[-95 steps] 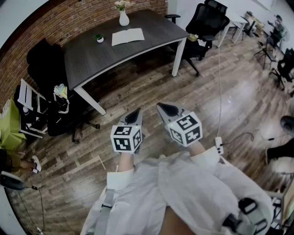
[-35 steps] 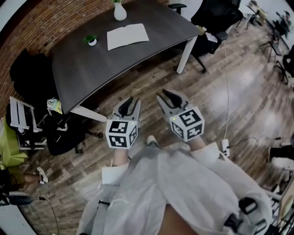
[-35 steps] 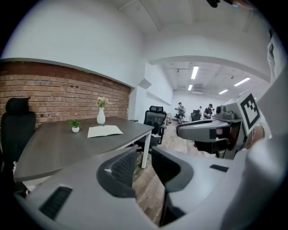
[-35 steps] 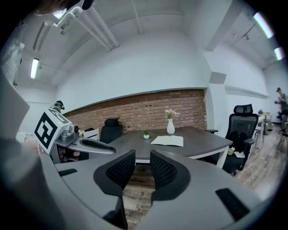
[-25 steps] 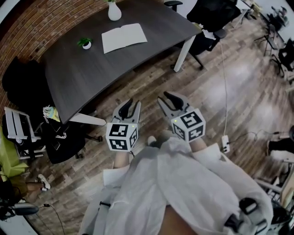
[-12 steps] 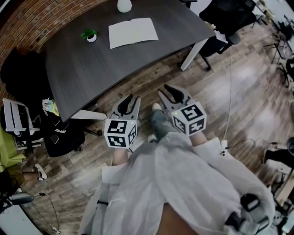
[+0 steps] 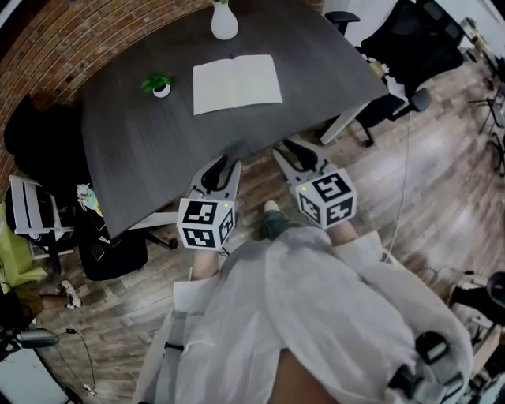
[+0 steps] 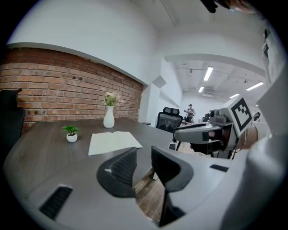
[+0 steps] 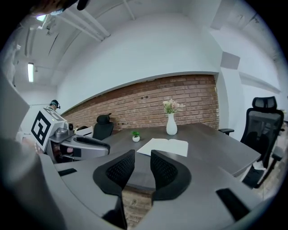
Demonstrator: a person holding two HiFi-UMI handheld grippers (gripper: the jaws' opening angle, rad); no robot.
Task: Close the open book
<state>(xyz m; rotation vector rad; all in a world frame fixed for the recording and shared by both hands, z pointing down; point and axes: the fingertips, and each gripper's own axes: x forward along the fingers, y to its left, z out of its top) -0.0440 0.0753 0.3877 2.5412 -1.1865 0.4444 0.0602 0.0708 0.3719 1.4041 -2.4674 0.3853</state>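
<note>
The left gripper [image 7: 218,170] and right gripper [image 7: 295,152] point forward side by side at the edge of the dark wood-grain desk [image 7: 142,150]. Their ribbed black jaws are slightly spread and empty. The book [image 7: 237,83] lies open, flat and white, mid-desk.

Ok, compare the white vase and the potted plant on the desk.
The vase is tall and narrow-necked; the potted plant is low and round. The vase holds pale flowers, the potted plant green leaves. The vase stands behind the open book, the potted plant left of it. Both vessels are white and upright.

One table [image 7: 142,150]; one open book [image 7: 237,83], one vase [image 7: 224,22], one potted plant [image 7: 160,84]
</note>
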